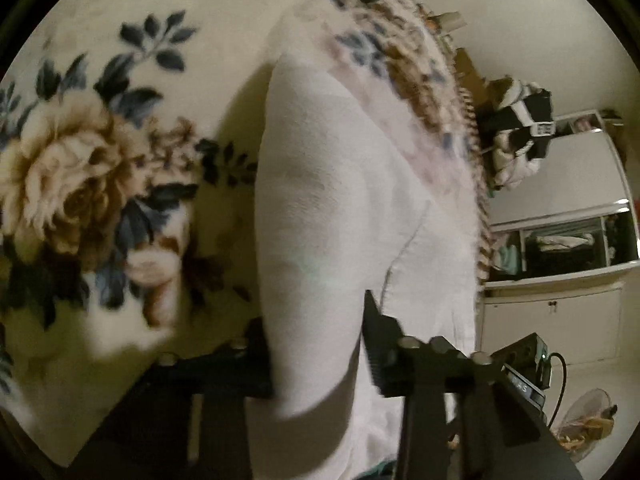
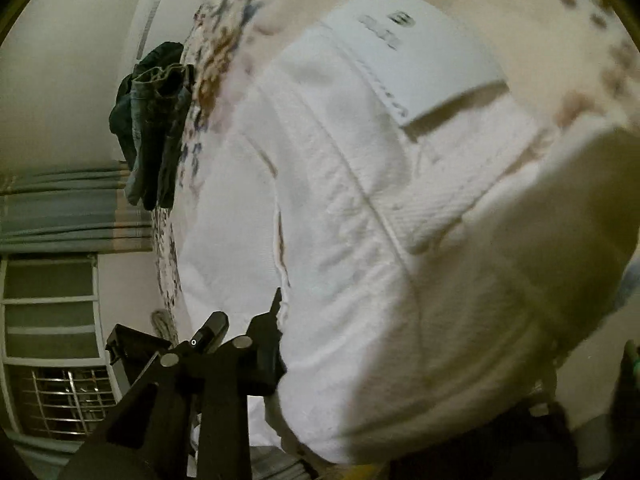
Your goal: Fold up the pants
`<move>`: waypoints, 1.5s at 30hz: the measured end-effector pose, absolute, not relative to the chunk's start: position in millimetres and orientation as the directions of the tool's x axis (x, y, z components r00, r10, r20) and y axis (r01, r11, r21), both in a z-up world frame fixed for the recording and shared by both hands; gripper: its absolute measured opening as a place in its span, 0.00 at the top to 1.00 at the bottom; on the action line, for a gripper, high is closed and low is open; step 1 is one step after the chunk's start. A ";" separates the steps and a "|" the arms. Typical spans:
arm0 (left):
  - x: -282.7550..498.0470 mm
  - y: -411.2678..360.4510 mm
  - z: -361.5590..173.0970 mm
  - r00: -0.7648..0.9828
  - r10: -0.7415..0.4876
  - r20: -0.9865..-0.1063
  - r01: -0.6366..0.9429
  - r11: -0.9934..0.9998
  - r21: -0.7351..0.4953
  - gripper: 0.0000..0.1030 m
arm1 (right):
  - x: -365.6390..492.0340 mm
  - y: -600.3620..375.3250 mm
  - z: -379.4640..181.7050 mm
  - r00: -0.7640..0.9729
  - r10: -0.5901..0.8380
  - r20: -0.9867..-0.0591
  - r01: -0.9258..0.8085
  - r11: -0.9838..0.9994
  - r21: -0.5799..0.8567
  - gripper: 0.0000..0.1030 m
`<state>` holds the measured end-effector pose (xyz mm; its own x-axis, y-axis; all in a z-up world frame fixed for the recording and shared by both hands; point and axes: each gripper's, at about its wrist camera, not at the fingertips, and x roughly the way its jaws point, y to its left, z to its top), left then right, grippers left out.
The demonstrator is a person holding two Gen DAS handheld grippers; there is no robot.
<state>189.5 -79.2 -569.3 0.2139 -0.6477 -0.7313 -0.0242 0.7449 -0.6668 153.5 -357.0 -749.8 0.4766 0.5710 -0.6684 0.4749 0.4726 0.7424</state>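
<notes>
blanket (image 1: 100, 168): floral, 9 o'clock in left view, serves as folding surface
pants (image 1: 340, 208): white, lie on blanket from centre to 6 o'clock, near end lifted so it can fold over
left gripper (image 1: 320, 360): 6 o'clock, clenched on a bunch of pant cloth, likely to carry that side
jeans (image 2: 156, 120): dark heap, 10 o'clock in right view, off the blanket edge, not in play
right gripper (image 2: 280, 344): 6 o'clock, one finger (image 2: 276, 312) visible against pants, other hidden under cloth; reads as grasping pants

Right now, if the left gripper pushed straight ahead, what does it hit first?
The white pants: the left gripper is already shut on that fabric. Beyond it lies the floral blanket; depth is unclear.
</notes>
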 end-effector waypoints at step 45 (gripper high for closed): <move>727.0 95.4 -470.3 0.349 -0.626 -0.697 0.064 0.758 -0.649 0.78 | 727.6 -178.1 -593.7 0.591 0.496 -0.636 0.270 0.621 0.736 0.74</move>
<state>727.0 95.4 -470.3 0.3485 -0.6264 -0.6972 0.0639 0.7580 -0.6491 727.6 -178.1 -593.7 0.5915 0.4959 -0.6358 0.2701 0.6211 0.7357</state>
